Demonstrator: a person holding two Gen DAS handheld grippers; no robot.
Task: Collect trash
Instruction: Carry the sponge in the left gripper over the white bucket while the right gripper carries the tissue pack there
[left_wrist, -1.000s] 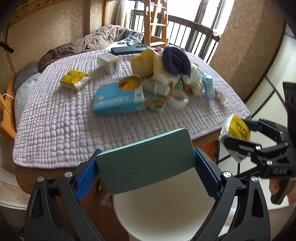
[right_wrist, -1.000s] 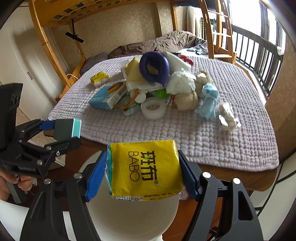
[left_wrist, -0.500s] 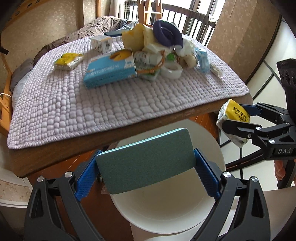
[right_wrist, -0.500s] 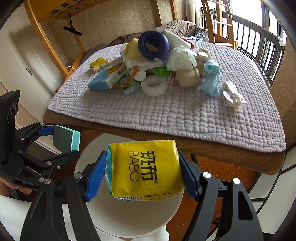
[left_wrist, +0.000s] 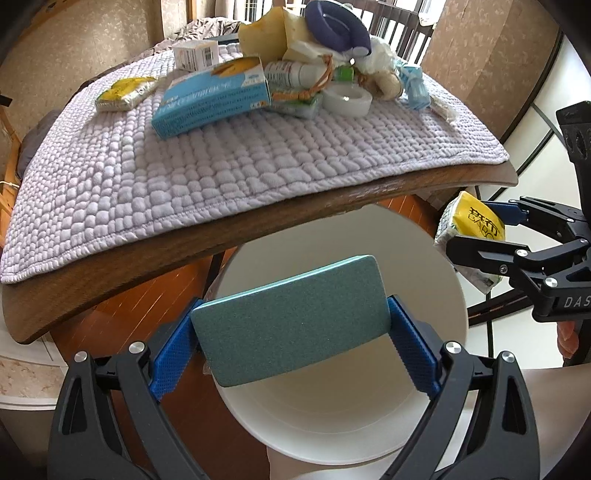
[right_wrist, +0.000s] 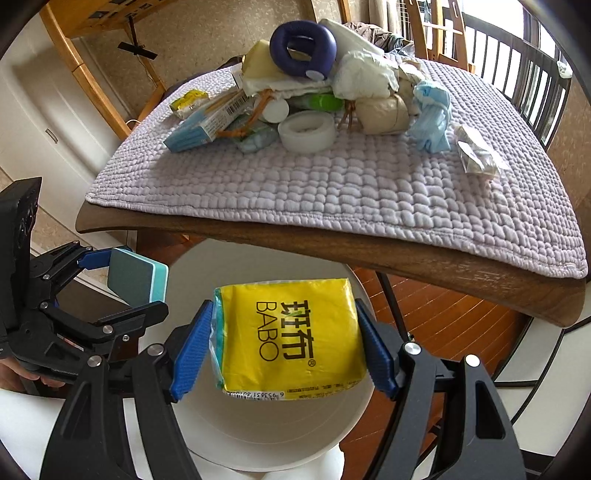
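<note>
My left gripper (left_wrist: 291, 332) is shut on a green sponge (left_wrist: 291, 321) and holds it over the open white bin (left_wrist: 343, 417), below the table edge. My right gripper (right_wrist: 284, 339) is shut on a yellow BABO tissue pack (right_wrist: 291, 336), also over the white bin (right_wrist: 266, 435). In the left wrist view the right gripper (left_wrist: 476, 236) with the tissue pack (left_wrist: 469, 229) is at the right, above the bin's rim. In the right wrist view the left gripper (right_wrist: 125, 288) with the sponge (right_wrist: 136, 277) is at the left.
A wooden table (left_wrist: 184, 236) under a lilac quilted mat (left_wrist: 221, 155) carries a heap: a blue box (left_wrist: 214, 96), a tape roll (left_wrist: 347, 99), a navy ring (right_wrist: 303, 48), a blue mask (right_wrist: 432, 118), a crumpled wrapper (right_wrist: 476, 155), a second yellow pack (left_wrist: 125, 92). Wood floor lies beneath.
Both grippers have dropped from table height to below the table edge and now hang over the bin. Both still hold their items.
</note>
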